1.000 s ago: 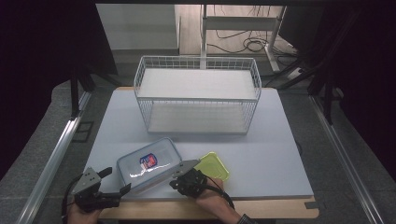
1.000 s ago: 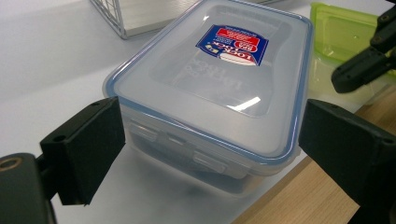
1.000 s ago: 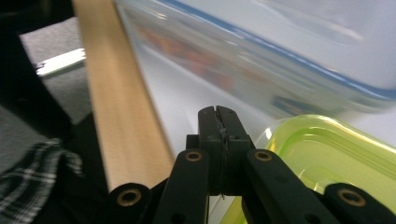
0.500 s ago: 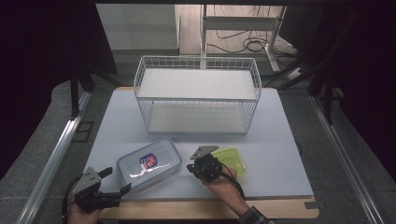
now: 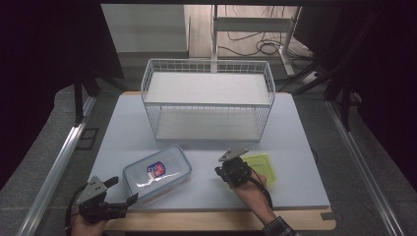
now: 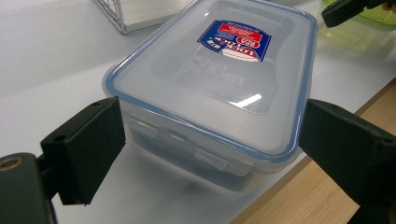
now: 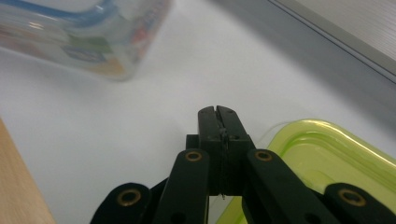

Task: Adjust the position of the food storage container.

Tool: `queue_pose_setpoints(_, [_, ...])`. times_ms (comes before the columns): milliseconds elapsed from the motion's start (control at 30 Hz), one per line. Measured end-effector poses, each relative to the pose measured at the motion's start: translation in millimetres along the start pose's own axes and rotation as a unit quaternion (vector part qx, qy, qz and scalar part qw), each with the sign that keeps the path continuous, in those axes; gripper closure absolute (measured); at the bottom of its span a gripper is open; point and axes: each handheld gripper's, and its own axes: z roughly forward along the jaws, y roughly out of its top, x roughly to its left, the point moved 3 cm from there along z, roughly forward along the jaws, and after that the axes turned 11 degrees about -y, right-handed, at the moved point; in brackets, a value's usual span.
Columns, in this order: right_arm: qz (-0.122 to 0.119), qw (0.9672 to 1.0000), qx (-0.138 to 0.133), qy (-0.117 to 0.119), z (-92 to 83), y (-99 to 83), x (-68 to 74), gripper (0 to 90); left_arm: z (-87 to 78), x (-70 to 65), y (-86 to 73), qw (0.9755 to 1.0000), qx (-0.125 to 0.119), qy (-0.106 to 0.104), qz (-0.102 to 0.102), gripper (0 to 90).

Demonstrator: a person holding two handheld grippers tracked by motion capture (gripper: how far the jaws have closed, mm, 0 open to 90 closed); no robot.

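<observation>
Left claw (image 6: 205,140) spread apart astride clear lidded box (image 6: 219,79), long axis along claw's line, right claw (image 7: 218,114) together beside green lid (image 7: 327,158)

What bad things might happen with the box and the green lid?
1. The box sits near the table edge; a nudge from the open left gripper might push it off.
2. The right gripper, jaws shut, lies beside the green lid and might drag it sideways.

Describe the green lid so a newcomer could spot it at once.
Start at the white wire basket at the back of the grey table. In front of its right end, near the table's front edge, lies the green lid, flat beside the right hand-held gripper. Unlike the clear blue-rimmed container to its left, it is translucent yellow-green and shallow.
</observation>
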Motion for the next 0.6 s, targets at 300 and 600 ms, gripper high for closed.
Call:
queue_pose_setpoints(300, [0.034,0.9991,0.012,-0.024,-16.2,-19.8,-36.7,88.9,0.7,-0.6,-0.2,1.0000,0.005,0.002,0.003,7.6])
queue_pose_setpoints(600, [0.052,0.9968,0.026,-0.054,-29.9,-38.1,-67.1,88.9,3.0,-2.5,-0.1,0.9999,0.012,-0.001,0.008,7.5])
